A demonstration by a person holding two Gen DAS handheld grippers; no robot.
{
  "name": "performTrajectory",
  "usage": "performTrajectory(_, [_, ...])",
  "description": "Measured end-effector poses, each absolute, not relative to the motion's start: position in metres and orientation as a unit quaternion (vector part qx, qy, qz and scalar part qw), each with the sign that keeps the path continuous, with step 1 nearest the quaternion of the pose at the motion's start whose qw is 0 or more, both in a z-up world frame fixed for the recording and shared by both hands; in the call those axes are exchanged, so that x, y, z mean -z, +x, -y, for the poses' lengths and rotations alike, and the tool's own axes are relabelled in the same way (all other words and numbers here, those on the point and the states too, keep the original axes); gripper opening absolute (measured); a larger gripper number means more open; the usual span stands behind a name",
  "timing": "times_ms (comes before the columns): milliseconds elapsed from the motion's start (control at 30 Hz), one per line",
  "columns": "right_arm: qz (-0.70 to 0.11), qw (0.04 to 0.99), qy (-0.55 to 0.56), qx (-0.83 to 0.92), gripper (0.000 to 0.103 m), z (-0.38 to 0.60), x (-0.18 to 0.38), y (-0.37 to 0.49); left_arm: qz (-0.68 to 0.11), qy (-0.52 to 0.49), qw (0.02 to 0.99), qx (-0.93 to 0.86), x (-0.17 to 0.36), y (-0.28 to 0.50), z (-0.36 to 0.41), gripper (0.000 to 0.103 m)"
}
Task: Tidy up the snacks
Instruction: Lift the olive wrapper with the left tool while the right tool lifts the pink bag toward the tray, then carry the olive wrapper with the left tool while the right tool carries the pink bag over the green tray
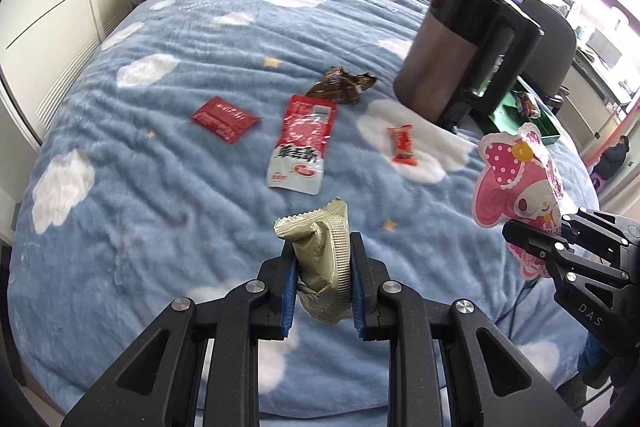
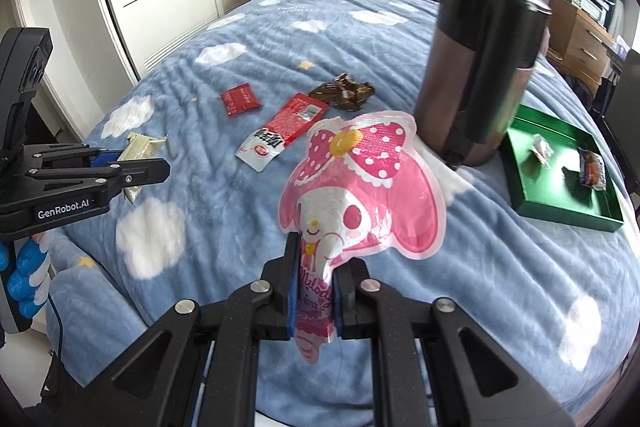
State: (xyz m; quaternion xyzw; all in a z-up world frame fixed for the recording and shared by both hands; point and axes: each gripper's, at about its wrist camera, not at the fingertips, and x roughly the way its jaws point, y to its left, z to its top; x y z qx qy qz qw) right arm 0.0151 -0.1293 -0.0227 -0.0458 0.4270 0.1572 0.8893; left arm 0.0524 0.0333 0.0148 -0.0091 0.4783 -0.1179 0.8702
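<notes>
the left gripper (image 1: 322,269) is clenched on a crumpled olive-green snack packet (image 1: 320,267), lifted clear of the blue cloud-print blanket (image 1: 140,211); in the right wrist view that gripper (image 2: 156,163) shows at the left edge with the packet (image 2: 138,151) pinched in its blue pads. further out on the blanket, from left to right, lie a small red sachet (image 1: 225,117), a long red-and-white snack pouch (image 1: 301,143), a dark brown crinkled wrapper (image 1: 341,85) just beyond the pouch's far end, and a small red candy (image 1: 403,145) on a white cloud patch. to the right of these stands a brown and black kettle (image 1: 460,47). the right gripper (image 2: 314,291) is grasping a pink bunny-shaped snack bag (image 2: 360,183) by its lower end, held up off the blanket. at the far right a green tray (image 2: 528,195) sits just beside the kettle (image 2: 476,67), with two small wrapped snacks (image 2: 592,167) inside
</notes>
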Motion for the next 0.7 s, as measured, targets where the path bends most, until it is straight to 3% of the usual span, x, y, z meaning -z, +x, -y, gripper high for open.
performTrajectory(700, [-0.400, 0.914, 0.030, -0.064, 0.000, 0.253, 0.025, -0.014, -0.480, 0.061, 0.856, 0.184, -0.028, 0.041, 0.085, 0.019])
